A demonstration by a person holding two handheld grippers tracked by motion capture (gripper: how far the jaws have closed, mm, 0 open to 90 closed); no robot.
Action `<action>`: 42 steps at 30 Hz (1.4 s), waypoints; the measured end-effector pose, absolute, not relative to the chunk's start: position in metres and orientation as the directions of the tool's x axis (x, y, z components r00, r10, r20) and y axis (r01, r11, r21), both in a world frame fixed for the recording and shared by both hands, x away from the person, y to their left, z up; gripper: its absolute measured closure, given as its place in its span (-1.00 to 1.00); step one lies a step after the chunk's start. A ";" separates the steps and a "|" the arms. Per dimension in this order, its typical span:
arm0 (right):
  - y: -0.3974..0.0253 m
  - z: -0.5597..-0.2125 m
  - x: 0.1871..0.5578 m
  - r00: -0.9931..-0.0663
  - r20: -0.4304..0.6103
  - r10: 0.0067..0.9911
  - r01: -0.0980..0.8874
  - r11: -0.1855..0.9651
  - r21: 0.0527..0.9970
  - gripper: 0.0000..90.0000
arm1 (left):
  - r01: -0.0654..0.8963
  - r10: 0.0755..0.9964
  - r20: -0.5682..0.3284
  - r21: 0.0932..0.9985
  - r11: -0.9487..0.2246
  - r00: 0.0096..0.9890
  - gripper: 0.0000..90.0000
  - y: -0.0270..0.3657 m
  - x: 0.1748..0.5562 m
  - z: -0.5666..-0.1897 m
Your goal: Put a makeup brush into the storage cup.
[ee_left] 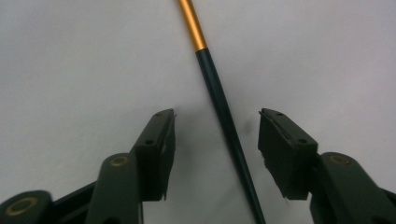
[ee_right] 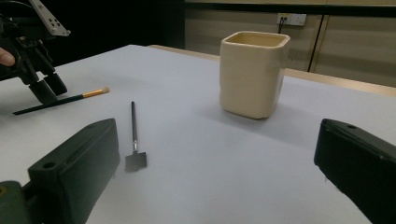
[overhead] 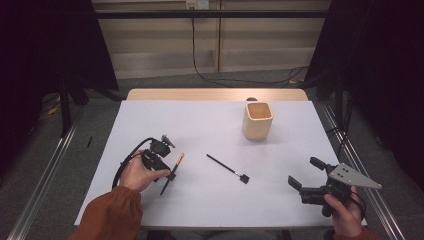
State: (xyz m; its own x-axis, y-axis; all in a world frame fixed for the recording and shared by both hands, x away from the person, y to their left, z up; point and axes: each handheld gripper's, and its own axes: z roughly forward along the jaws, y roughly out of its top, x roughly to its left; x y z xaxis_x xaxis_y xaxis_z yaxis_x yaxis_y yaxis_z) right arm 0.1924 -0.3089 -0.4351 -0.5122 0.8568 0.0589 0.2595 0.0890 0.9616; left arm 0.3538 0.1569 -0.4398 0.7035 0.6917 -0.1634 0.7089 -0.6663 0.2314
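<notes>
In the left gripper view the brush (ee_left: 219,102) runs between the parted jaws, its gold ferrule cut off by the top edge so the bristles lie out of frame, and its dark handle cut off by the bottom edge. In the right gripper view the bases of both jaws are cropped by the bottom and side edges, and beyond them the left gripper (ee_right: 44,91) covers part of the brush's handle
</notes>
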 end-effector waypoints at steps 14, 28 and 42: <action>-0.308 -0.436 0.193 -0.517 0.055 0.855 0.263 0.097 0.960 -1.00 | 0.755 0.741 -0.149 0.173 -0.632 0.655 0.23 0.147 0.355 -0.443; -0.306 -0.436 0.193 -0.521 0.055 0.852 0.261 0.098 0.960 -1.00 | 0.767 0.766 -0.062 0.097 -0.634 0.640 0.53 0.136 0.360 -0.445; -0.307 -0.437 0.193 -0.522 0.054 0.851 0.266 0.102 0.959 -1.00 | 0.773 0.768 -0.095 0.110 -0.625 0.634 0.87 0.146 0.366 -0.444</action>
State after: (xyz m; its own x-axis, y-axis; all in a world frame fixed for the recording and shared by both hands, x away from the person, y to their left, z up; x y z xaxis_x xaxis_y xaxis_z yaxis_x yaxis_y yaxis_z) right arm 0.1933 -0.3065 -0.4365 -0.5224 0.8510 0.0540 0.2658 0.1023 0.9586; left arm 0.3656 0.1459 -0.4437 0.6340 0.7675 -0.0946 0.7729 -0.6249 0.1099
